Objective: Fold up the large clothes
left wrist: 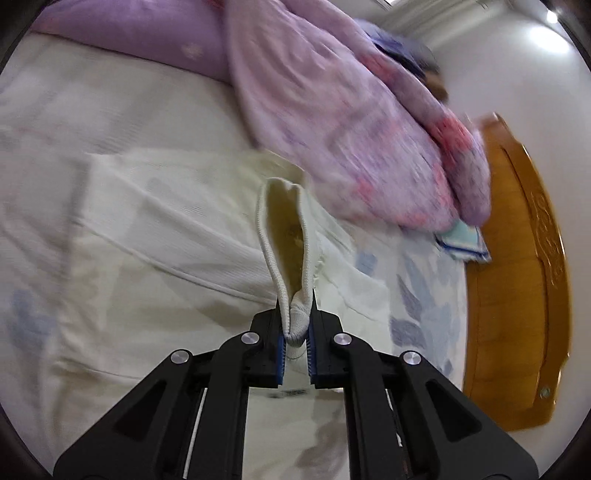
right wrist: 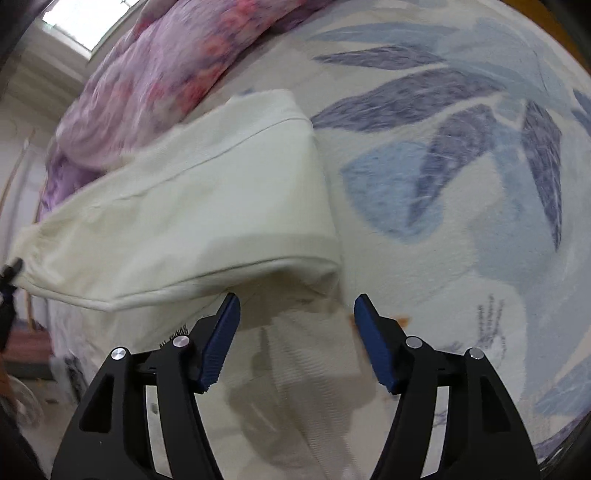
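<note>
A cream ribbed garment (left wrist: 166,236) lies spread on the bed. My left gripper (left wrist: 295,332) is shut on its ribbed hem, which stands up as a narrow loop (left wrist: 284,236) in front of the fingers. In the right wrist view the same cream garment (right wrist: 192,206) is lifted into a fold above the sheet, with a ribbed part (right wrist: 314,354) lying underneath. My right gripper (right wrist: 295,325) is open and empty, its blue pads (right wrist: 221,339) just below the raised fold edge. The left gripper's tip shows at the far left edge (right wrist: 11,269), holding the cloth.
A purple and pink floral quilt (left wrist: 351,122) is bunched at the back of the bed, with a purple pillow (left wrist: 147,33) beside it. The sheet has a blue leaf print (right wrist: 461,147). A wooden headboard (left wrist: 517,277) stands at the right. A small blue-edged cloth (left wrist: 463,242) lies by it.
</note>
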The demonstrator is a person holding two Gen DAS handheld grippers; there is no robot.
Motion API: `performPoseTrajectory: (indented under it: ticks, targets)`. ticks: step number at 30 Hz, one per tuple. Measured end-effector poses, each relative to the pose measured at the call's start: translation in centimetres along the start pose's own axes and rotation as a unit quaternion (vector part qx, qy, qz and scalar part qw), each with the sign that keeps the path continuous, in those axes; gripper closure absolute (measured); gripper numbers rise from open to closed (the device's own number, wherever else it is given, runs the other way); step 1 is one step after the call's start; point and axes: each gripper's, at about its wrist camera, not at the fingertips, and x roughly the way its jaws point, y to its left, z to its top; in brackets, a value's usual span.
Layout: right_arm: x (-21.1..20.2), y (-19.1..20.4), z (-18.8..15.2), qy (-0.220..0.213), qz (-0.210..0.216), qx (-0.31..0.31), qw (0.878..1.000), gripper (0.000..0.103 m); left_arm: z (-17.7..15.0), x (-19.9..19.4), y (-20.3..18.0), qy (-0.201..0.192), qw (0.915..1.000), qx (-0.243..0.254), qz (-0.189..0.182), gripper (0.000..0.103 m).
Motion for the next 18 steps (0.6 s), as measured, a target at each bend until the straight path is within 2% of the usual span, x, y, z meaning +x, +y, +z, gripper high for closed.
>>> performPoseTrajectory:
  ticks: [3, 8, 13, 18]
  targets:
    - [1.0, 1.4, -0.4, 0.007, 0.002, 0.007, 1.000, 0.042, 0.2, -1.2, 4.4, -0.002, 0.9994, -0.022, 0.026, 0.095]
    - [3.8, 3.7, -0.8, 0.024, -0.075, -0.058, 0.995, 0.042, -1.3, 0.5, 11.9, 0.038, 0.9952, -0.075, 0.051, 0.095]
    - [2.7, 3.8, -0.2, 0.010, -0.080, -0.036, 0.996, 0.040, -2.2, 2.6, 14.1, 0.056, 0.9939, -0.054, 0.077, 0.095]
    - [-0.3, 3.9, 1.8, -0.036, -0.068, -0.002, 0.997, 0.041, -1.6, 2.8, 15.1, 0.053, 0.9947, -0.046, 0.075, 0.094]
